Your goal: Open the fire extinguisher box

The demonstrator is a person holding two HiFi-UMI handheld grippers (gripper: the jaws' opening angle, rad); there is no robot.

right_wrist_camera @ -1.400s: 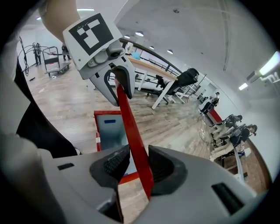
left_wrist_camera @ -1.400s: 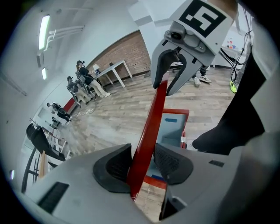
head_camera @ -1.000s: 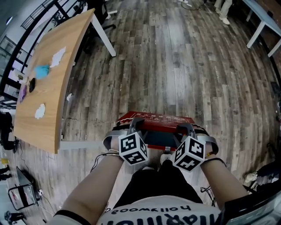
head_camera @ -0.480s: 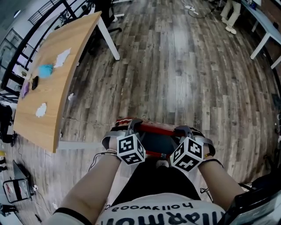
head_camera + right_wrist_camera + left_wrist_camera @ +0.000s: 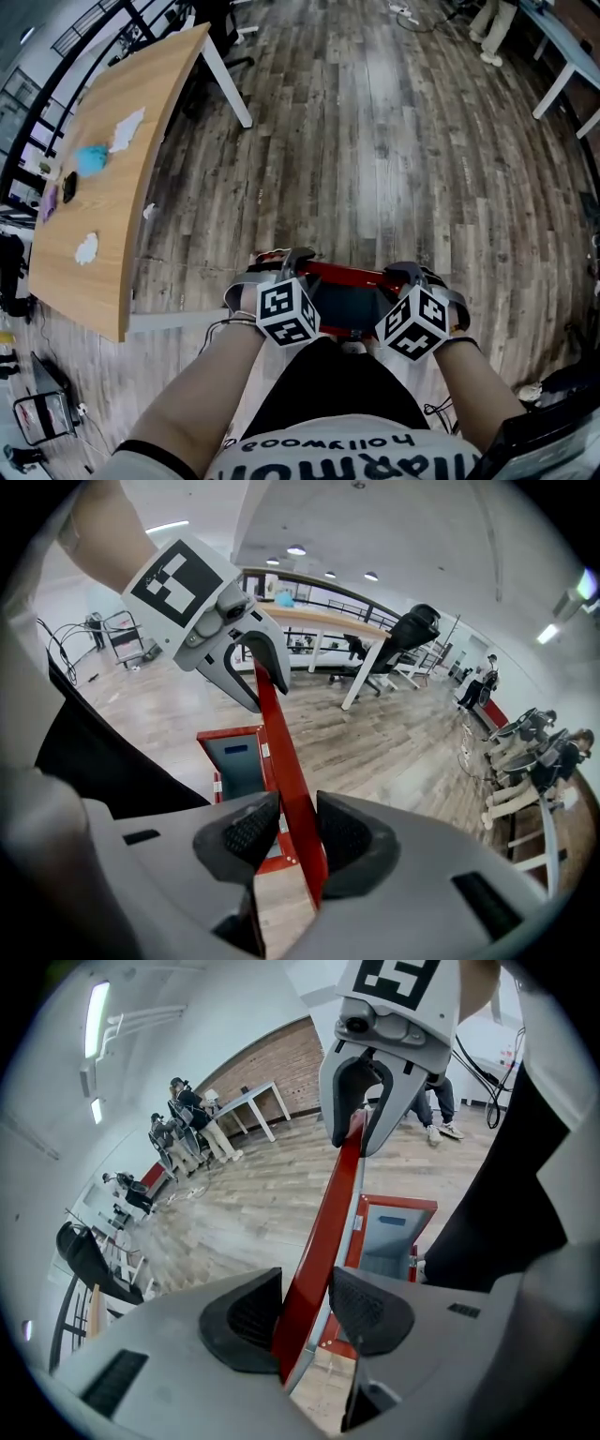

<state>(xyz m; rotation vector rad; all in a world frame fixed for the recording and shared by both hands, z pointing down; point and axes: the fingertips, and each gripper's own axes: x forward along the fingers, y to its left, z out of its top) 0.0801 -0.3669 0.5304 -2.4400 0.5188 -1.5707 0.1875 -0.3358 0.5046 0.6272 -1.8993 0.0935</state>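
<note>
The fire extinguisher box (image 5: pixel 339 306) lies on the wood floor at my feet, red-framed with a grey inside. Its red lid (image 5: pixel 349 275) stands lifted, edge-on between the two grippers. My left gripper (image 5: pixel 298 259) is shut on the lid's left end, my right gripper (image 5: pixel 405 273) on its right end. In the left gripper view the lid (image 5: pixel 328 1232) runs from the left gripper (image 5: pixel 305 1312) up to the right gripper (image 5: pixel 361 1115), with the box (image 5: pixel 389 1237) below. In the right gripper view the lid (image 5: pixel 281 752) runs from the right gripper (image 5: pixel 298 834) to the left gripper (image 5: pixel 262 672), beside the box (image 5: pixel 234 761).
A long wooden table (image 5: pixel 122 187) with a blue object (image 5: pixel 91 157) and white scraps stands at the left on white legs (image 5: pixel 225 80). Another table leg (image 5: pixel 558 84) is at the top right. People sit at desks in the far room (image 5: pixel 187 1124). An office chair (image 5: pixel 408 635) stands by the table.
The lid has swung up: its printed red top showed before, now only its edge shows. Both grippers have stayed on its ends and risen slightly with it.
</note>
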